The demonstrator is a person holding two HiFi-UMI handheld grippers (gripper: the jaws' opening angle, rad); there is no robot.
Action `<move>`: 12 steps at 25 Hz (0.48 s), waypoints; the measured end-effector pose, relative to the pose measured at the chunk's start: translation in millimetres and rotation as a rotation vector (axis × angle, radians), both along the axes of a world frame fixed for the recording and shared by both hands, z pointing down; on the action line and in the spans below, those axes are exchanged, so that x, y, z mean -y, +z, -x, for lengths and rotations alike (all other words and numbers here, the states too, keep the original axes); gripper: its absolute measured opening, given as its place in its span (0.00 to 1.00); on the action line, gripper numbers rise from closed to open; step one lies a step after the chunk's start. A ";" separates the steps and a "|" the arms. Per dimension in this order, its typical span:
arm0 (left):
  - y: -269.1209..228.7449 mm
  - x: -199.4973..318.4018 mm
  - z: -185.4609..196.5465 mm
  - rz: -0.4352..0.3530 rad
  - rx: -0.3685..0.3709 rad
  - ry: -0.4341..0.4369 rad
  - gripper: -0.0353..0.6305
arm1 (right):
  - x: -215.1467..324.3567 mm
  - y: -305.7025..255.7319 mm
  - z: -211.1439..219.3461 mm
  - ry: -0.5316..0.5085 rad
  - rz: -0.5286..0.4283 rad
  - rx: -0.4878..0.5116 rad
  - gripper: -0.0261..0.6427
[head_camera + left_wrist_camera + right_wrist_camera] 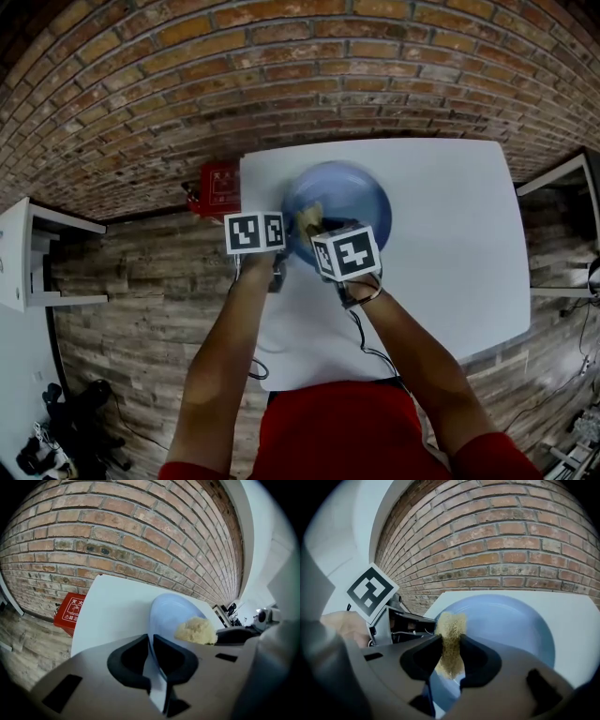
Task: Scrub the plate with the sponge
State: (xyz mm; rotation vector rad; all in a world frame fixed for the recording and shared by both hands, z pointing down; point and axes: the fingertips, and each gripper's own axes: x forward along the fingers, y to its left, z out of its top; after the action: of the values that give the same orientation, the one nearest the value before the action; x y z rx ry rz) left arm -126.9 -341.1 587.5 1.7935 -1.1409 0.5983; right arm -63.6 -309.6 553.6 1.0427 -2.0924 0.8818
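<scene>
On one white desk (450,234), the left tongs (152,660) pinch the rim of the single blue plate (173,613), while the right tongs (449,660) pinch the one yellow sponge (450,634).

Red box (70,612), on the floor at the table's (112,606) far left corner: white Chinese characters, top line reads 灭火.
Red box, lower lines: small white print and two framed pictograms, too small to read.
Cube on left gripper (151,641): black-and-white square markers (254,232), no letters or digits.
Cube on right gripper (450,641): black-and-white square marker (346,252), no letters or digits.
Other print: none legible.
</scene>
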 end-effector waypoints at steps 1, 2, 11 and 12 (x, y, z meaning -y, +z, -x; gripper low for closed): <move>-0.1 0.2 0.1 0.000 -0.001 0.000 0.12 | -1.7 2.4 3.0 -0.006 0.006 -0.003 0.22; 0.0 0.3 0.2 0.000 -0.002 0.001 0.12 | -2.5 4.7 4.5 -0.010 0.010 -0.006 0.22; 0.9 1.2 0.0 -0.001 -0.002 0.010 0.12 | 5.0 8.1 -42.8 0.037 0.012 -0.047 0.22; 1.0 1.0 -0.2 0.000 -0.001 0.010 0.12 | 5.9 8.4 -53.7 0.051 0.013 -0.057 0.22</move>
State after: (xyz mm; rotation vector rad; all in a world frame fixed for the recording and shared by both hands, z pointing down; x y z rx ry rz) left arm -126.7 -342.1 588.5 1.8007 -1.1316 0.6027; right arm -9.9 -315.5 562.0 1.1062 -2.0191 0.8790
